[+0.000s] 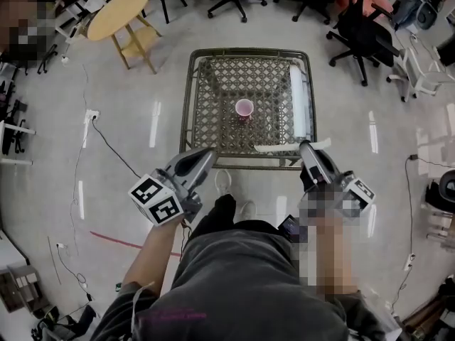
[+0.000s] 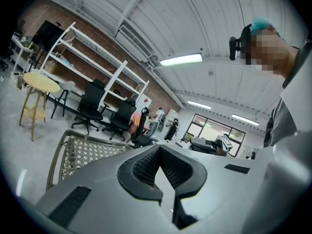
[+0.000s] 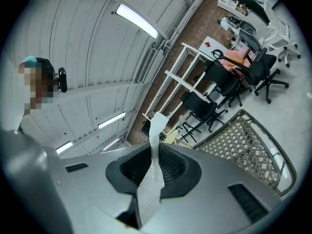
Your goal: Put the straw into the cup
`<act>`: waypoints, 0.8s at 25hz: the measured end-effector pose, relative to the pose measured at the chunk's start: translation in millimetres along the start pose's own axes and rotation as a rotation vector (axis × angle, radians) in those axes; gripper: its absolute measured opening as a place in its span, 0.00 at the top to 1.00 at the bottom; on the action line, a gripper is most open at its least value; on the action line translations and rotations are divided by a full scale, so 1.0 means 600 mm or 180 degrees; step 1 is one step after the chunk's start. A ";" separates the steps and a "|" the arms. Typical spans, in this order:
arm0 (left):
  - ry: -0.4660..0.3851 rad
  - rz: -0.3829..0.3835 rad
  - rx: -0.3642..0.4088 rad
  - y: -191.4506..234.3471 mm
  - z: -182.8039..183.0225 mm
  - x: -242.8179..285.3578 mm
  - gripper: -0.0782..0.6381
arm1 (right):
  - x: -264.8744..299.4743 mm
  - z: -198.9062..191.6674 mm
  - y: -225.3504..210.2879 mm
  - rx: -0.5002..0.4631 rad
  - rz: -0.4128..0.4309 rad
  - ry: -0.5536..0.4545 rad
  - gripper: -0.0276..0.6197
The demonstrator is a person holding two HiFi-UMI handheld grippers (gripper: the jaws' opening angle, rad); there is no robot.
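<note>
Holding a white straw (image 3: 156, 130) in the right gripper (image 3: 155, 152), pinched between jaws drawn nearly together around it. Sticks out past the tips, and from the head view shows as a pale strip across the near rim of the table (image 1: 186, 98), mostly to the left of the jaws.

Carrying nothing in the left gripper (image 2: 159, 150): jaws pressed together at the tips, bare between the pads.

Hovering with both grippers at the near edge of the table, left one just off the near left corner, right one at the near right corner. Pointing away from the body toward a pink cup (image 1: 244, 107), upright near the middle of the lattice top, well apart from the straw and from both grippers. Sharing that top with a long white bar (image 1: 299, 101) along the right side, apart from the cup.

Standing on a pale floor, with a round wooden table (image 1: 117, 13) far off to the left and black office chairs (image 1: 359, 38) beyond.
</note>
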State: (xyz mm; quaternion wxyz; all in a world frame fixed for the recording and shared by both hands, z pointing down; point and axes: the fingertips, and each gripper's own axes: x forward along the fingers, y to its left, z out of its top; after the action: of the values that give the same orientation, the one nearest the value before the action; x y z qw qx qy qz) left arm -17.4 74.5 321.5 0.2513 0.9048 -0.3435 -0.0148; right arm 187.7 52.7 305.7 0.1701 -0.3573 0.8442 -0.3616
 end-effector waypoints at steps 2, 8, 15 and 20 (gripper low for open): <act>0.0015 -0.0017 -0.0014 0.011 0.001 0.004 0.88 | 0.008 -0.002 -0.005 0.0002 -0.0031 0.0002 0.89; 0.0048 -0.0074 -0.0049 0.050 0.013 0.021 0.88 | 0.039 -0.002 -0.024 0.0017 -0.0140 0.0022 0.89; 0.0106 -0.0110 -0.0072 0.110 0.030 0.035 0.88 | 0.096 0.004 -0.039 0.0008 -0.0216 0.0026 0.89; 0.0125 -0.0126 -0.0094 0.153 0.049 0.051 0.88 | 0.145 0.009 -0.052 0.0014 -0.0251 0.0031 0.89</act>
State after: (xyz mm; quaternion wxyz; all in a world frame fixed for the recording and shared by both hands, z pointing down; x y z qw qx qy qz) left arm -56.1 -16.5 343.0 0.2710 0.9077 -0.3202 -0.0071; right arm 145.7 -28.0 322.3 0.1524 -0.3881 0.8295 -0.3716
